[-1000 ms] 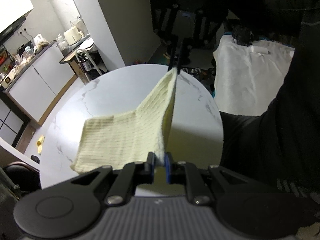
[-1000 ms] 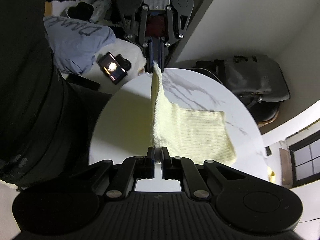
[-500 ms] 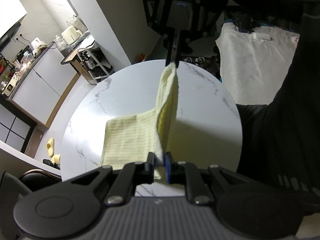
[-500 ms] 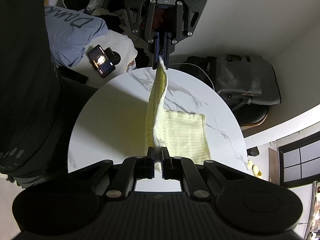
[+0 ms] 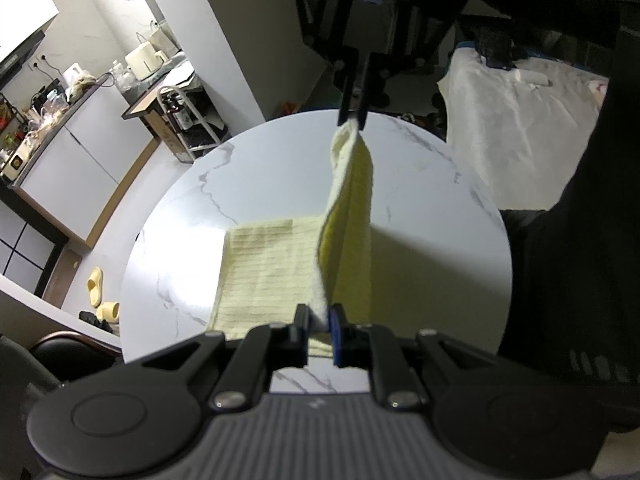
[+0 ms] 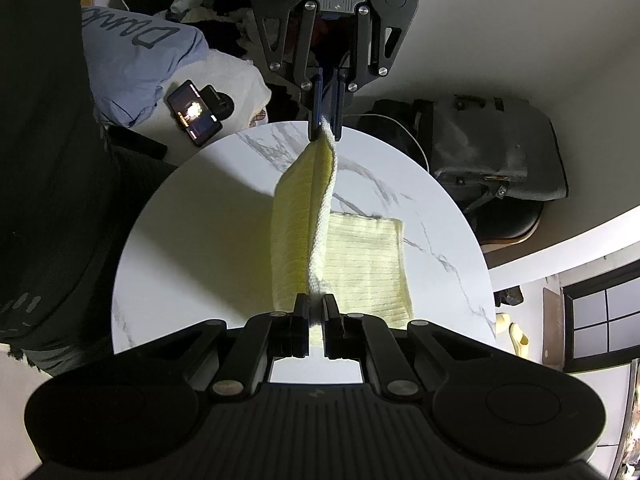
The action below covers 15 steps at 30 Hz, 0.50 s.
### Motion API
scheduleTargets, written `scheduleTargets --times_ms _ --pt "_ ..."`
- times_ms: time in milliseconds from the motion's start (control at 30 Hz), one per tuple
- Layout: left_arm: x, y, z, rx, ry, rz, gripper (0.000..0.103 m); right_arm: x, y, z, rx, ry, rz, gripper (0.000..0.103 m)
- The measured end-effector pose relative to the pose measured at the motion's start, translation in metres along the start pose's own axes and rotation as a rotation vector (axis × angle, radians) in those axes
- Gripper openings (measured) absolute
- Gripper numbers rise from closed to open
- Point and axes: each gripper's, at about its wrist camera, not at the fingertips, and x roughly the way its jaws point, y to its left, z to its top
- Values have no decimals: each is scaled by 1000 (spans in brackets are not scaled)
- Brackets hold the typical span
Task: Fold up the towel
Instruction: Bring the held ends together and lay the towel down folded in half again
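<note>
Left gripper (image 5: 319, 322) is clamped on one corner of the pale yellow towel (image 5: 264, 268); the fabric edge sits squeezed between its fingertips, one of them blue-padded. Right gripper (image 6: 316, 312) is likewise pinching the opposite corner of the same edge.

Each gripper shows up at the far end of the other's view, facing its camera: the right gripper at the top of the left wrist view, the left gripper at the top of the right wrist view.

The held edge runs taut between the two grippers, raised above the round white marble-pattern desk (image 5: 192, 208). From that edge the towel hangs down in a steep sheet, with the shaded, more saturated yellow face toward the person's side. The rest of the towel lies flat on the desk, on the side away from the person's dark-clothed body (image 5: 576, 240), so the cloth is partly lifted and bent over, not yet laid double.

Off the desk:
- kitchen counter (image 5: 60, 120) with appliances, and a small trolley with bottles (image 5: 180, 120)
- yellow slippers (image 5: 98, 296) on the floor
- a lit phone (image 6: 196, 114) on a white cloth
- a grey backpack (image 6: 496, 152)
</note>
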Motion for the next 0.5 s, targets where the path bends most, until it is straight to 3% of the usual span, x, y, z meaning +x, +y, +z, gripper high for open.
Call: scheduleTargets --times_ms 233,500 --pt "8 17 -2 -7 -3 20 11 9 -19 -6 26 -4 -28 7" --pt "34 35 -11 -40 24 7 11 40 -39 -18 43 -17 1 7"
